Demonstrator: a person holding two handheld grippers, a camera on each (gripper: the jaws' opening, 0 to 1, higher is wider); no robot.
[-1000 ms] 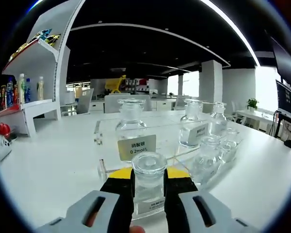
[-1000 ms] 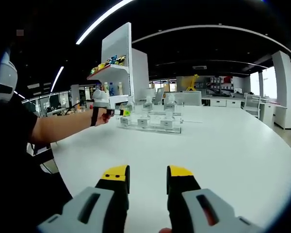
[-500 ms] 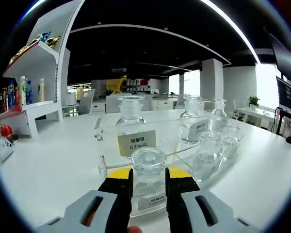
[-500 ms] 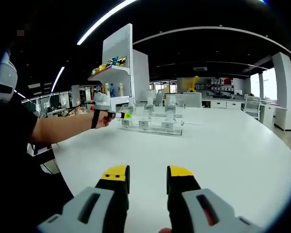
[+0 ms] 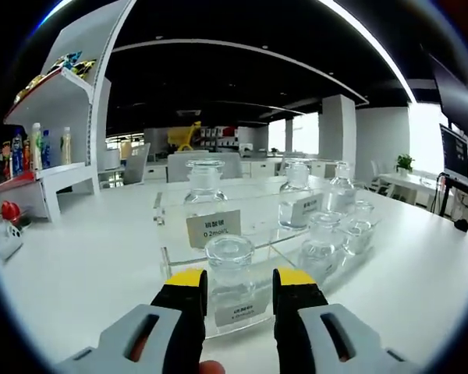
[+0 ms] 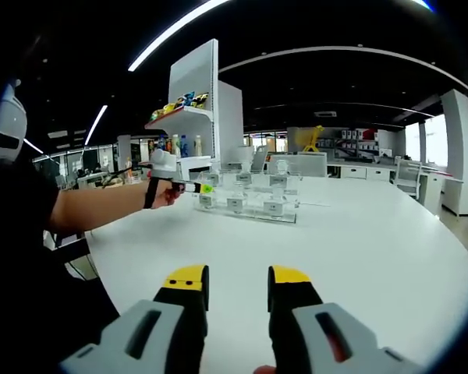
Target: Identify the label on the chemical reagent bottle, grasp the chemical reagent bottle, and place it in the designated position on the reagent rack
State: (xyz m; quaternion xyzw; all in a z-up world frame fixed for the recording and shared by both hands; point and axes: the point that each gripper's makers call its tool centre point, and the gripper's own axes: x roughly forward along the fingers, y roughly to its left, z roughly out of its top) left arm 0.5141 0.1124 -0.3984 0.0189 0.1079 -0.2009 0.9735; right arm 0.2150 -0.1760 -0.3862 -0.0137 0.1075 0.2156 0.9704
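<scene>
A clear glass reagent bottle (image 5: 230,284) with a round stopper and a white label stands on the front tier of a clear acrylic rack (image 5: 171,265). It sits between the jaws of my left gripper (image 5: 240,279), which is open, with a small gap on each side of the glass. Behind it, a rack tag (image 5: 213,228) reads 0.2mol/L under a taller bottle (image 5: 205,185). More bottles (image 5: 321,241) fill the rack to the right. My right gripper (image 6: 236,274) hangs open over the white table, far from the rack (image 6: 246,201), where a hand holds the left gripper (image 6: 165,170).
A white shelf unit (image 5: 43,167) with drink bottles stands at the left of the table, also seen as the shelf unit (image 6: 193,109) behind the rack. The person's arm (image 6: 93,209) reaches across the left side. Bare white tabletop (image 6: 359,249) spreads to the right.
My left jaws have spread apart and let go of the bottle, which now stands on the rack's front tier. The left view has drawn back slightly. The right gripper stays open over the table.
</scene>
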